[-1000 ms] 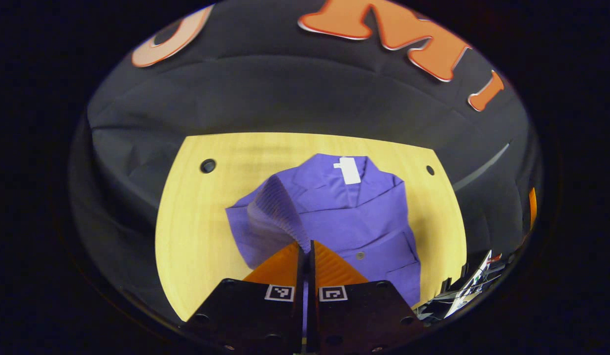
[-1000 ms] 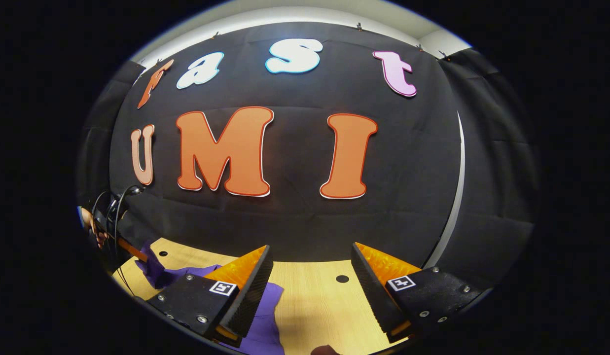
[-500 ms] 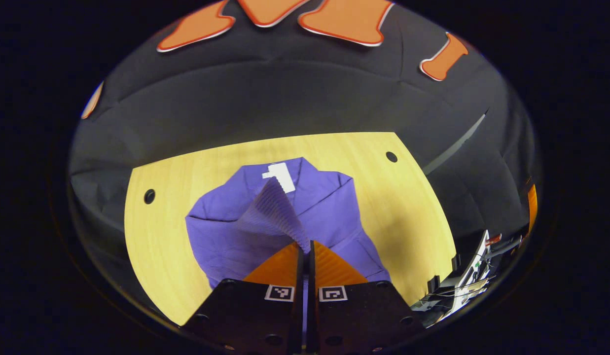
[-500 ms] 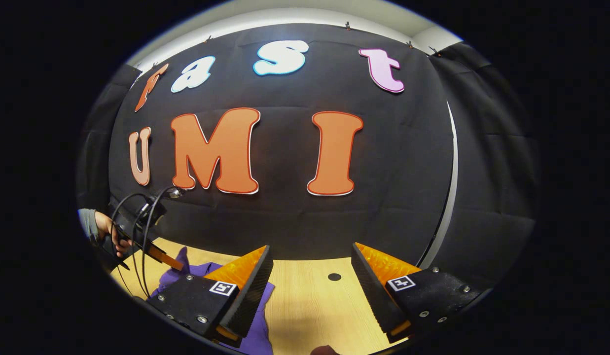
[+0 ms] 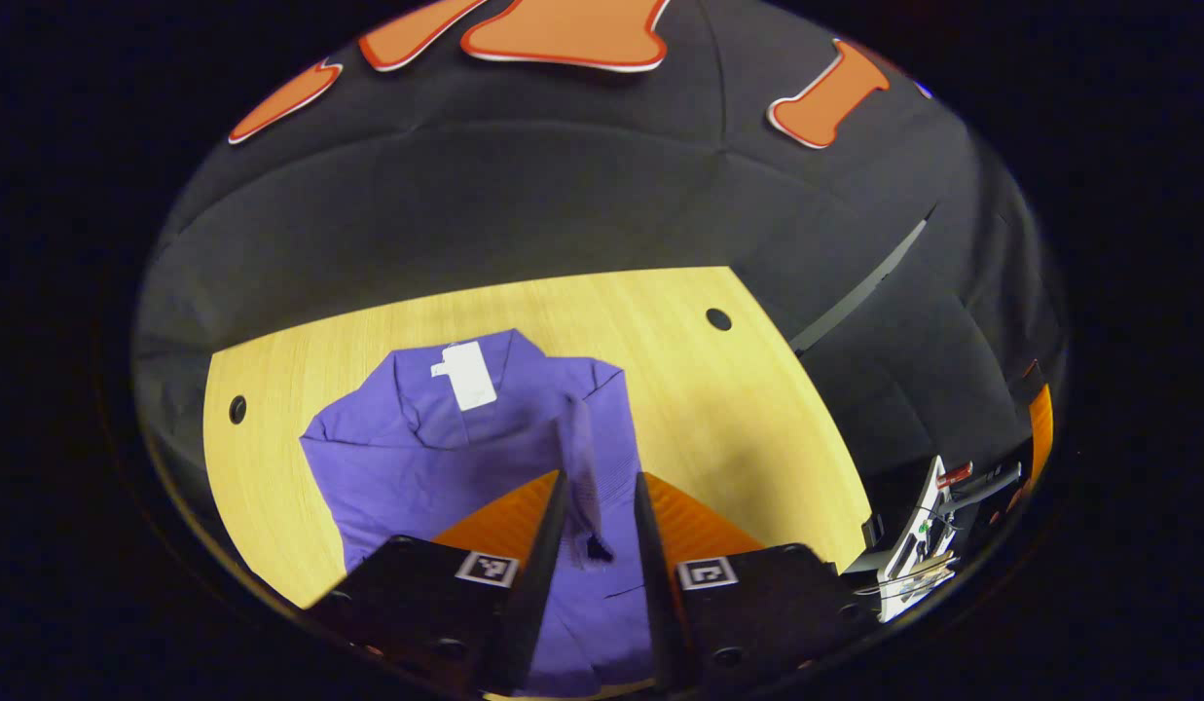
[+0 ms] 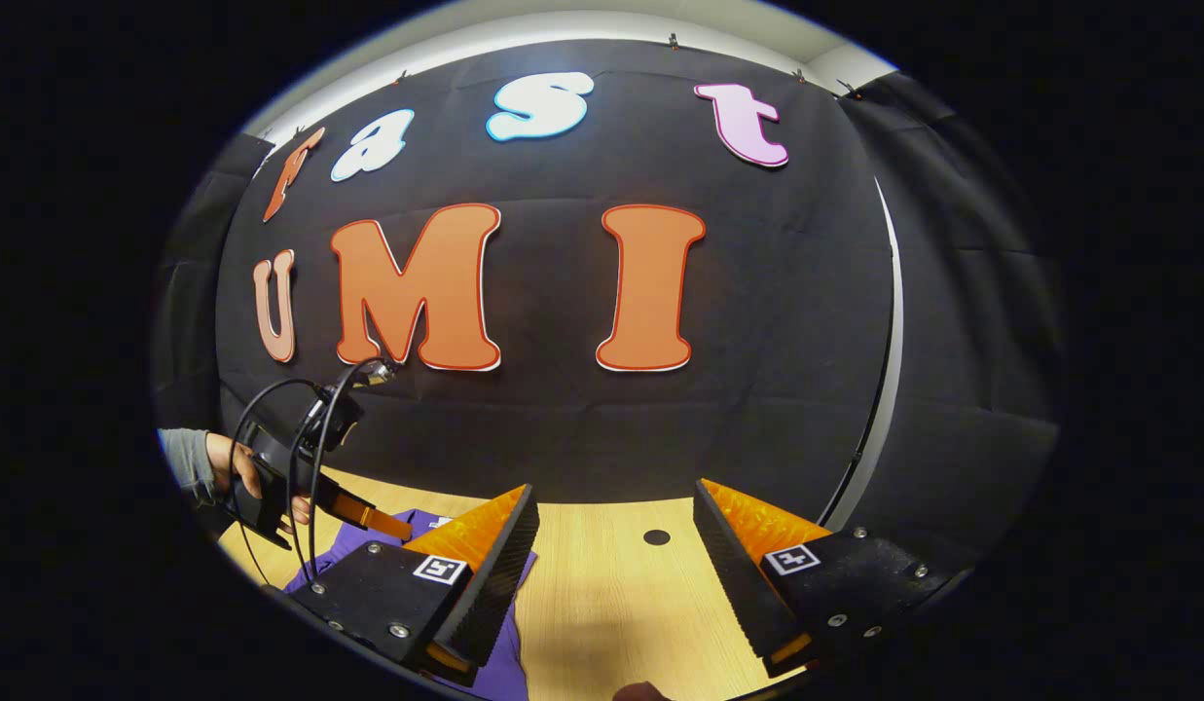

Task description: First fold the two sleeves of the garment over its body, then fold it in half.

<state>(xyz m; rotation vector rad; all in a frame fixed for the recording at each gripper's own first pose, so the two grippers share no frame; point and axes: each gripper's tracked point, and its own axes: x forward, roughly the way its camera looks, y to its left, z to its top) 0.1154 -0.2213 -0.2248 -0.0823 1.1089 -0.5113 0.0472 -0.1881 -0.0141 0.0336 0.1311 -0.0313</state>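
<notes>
In the left gripper view, the purple garment point(image 5: 436, 458) lies on the pale wooden desk point(image 5: 738, 419), collar toward the far edge, with a white tag point(image 5: 463, 375) at the neck. One sleeve point(image 5: 584, 467) lies folded across the body, its ribbed cuff end reaching down between the fingers of the left gripper point(image 5: 600, 487). That gripper stands part open, a narrow gap between its two fingers, and the sleeve cloth sits loose in the gap; neither finger presses on it as far as can be seen. Two small dark holes point(image 5: 718, 318) mark the desk, one near the far right corner and one near the left edge. At the right edge, past the desk, sits a clutter of cables and equipment point(image 5: 928, 545).

In the right gripper view, the right gripper point(image 6: 616, 516) is held wide open above the desk point(image 6: 611, 594), nothing between its fingers. The garment point(image 6: 509, 652) shows as a purple patch on the desk, partly behind the left-hand finger. Farther off at the left, a hand point(image 6: 241, 477) in a grey sleeve holds the left gripper point(image 6: 383, 526) with its cables above the garment.
</notes>
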